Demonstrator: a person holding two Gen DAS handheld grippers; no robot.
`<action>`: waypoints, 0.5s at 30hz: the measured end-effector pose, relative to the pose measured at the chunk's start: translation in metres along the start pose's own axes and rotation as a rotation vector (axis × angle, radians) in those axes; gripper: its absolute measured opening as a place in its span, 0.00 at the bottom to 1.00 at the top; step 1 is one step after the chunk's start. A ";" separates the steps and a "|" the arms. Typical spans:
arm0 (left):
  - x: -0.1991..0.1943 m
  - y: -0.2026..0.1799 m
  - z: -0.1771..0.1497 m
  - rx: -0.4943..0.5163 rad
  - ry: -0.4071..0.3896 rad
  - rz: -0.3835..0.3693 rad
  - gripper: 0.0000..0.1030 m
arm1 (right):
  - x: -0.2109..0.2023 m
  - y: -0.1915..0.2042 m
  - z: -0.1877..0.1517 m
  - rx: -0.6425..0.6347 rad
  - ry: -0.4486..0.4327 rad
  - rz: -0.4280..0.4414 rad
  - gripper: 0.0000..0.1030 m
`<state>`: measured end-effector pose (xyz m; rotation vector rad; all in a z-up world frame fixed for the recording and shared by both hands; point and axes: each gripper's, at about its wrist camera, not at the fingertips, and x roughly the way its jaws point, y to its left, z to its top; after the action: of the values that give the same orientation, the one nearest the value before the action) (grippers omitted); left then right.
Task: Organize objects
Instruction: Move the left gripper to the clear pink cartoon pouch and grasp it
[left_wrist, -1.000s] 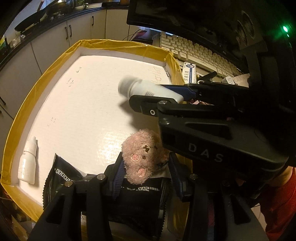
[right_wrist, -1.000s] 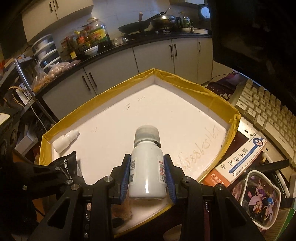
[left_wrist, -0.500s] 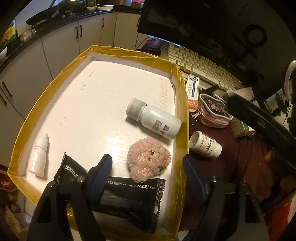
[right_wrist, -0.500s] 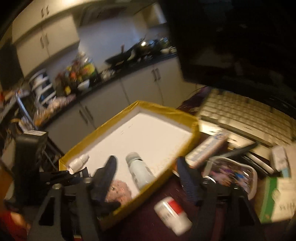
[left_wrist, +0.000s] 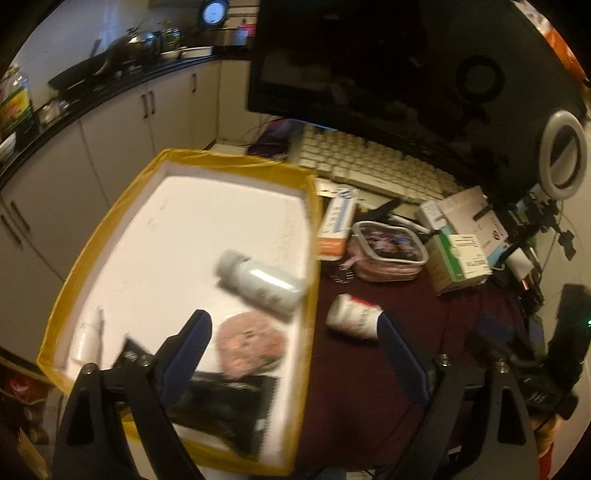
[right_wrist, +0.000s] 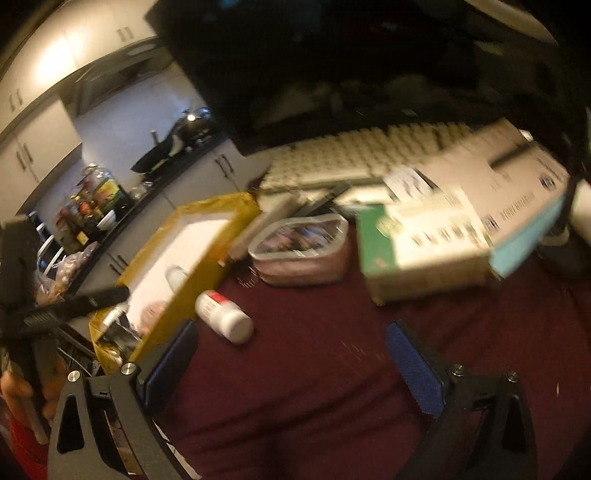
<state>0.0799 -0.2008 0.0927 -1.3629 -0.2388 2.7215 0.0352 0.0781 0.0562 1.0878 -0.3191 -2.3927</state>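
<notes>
Surface: dark maroon cloth-covered surface (right_wrist: 317, 387), cluttered at the far side with cartons, a pouch and a keyboard.
Tray: yellow-rimmed white foam tray (left_wrist: 110, 236) on the left; a grey-capped white bottle, a pink plush toy and a black sachet already lie inside it.
Task's thing: small white pill bottle with red band (right_wrist: 223, 316), lying on its side on the cloth just outside the tray's near rim.
Long axis: in the right wrist view it slants from upper left to lower right, red-banded end towards the tray.
Left gripper (left_wrist: 291, 350): jaws have just been opening, now wide, nothing between them.
Right gripper (right_wrist: 295, 365): jaws have just been opening, now wide and empty.
Nearer hand: judged the right; the bottle lies ahead of its jaws, slightly left.
</notes>
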 end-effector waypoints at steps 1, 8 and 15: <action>0.002 -0.007 0.001 0.016 0.007 -0.012 0.90 | -0.001 -0.007 -0.004 0.016 0.007 0.000 1.00; 0.028 -0.064 0.021 0.138 0.143 -0.157 0.90 | -0.015 -0.023 -0.006 0.054 -0.026 -0.010 1.00; 0.074 -0.086 0.058 0.124 0.197 -0.164 0.90 | -0.022 -0.031 -0.005 0.099 -0.057 0.003 1.00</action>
<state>-0.0102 -0.1114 0.0837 -1.4919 -0.1565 2.4079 0.0409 0.1159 0.0544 1.0631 -0.4629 -2.4305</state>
